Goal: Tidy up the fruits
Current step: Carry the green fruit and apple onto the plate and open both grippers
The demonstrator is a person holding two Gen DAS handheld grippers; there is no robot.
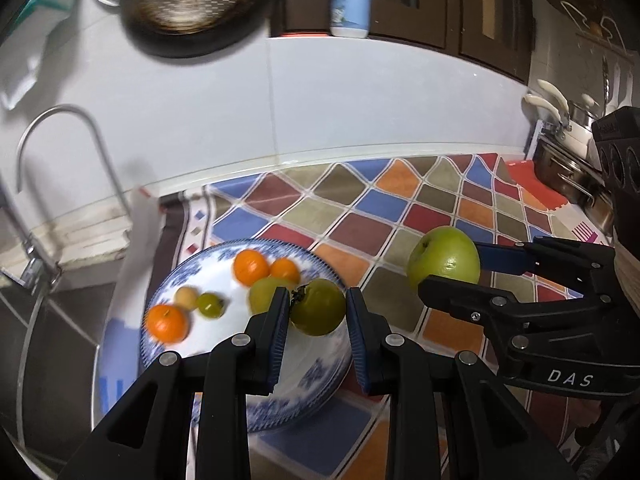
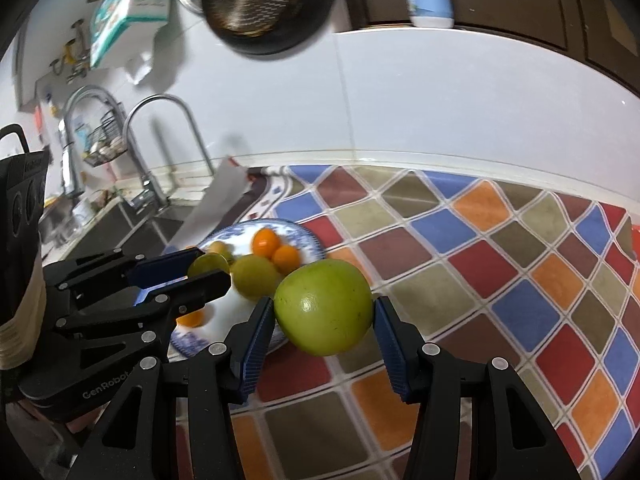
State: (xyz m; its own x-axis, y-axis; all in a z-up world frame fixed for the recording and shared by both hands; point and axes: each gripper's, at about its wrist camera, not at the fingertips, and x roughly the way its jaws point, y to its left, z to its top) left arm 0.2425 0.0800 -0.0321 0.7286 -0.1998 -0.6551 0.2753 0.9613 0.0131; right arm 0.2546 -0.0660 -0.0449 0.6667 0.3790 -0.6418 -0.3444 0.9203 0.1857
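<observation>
On the diamond-patterned, many-coloured mat beside the sink, lying with most of the sorting apparently done: sitting near the mat's left edge, a round blue-and-white patterned china plate, already carrying three small orange citrus fruits, a pale yellow-green round fruit, a tiny green fruit and a tiny yellowish one. Judging from this, remaining to be placed: only the two fruits now between fingers. Hanging in the air to the right of the plate, well above the mat, a large smooth green apple, being squeezed firmly between the blue pads of the right gripper, jaws spread fairly wide to fit its girth. Sitting over the plate's near right rim, a dull olive-green round fruit with a dark dried calyx, lying between the fingers of the left gripper; jaws standing moderately open, the left pad touching or nearly touching the calyx side, a thin gap seeming to show at the right pad, so releasing or about to grasp, not possible to tell which.
</observation>
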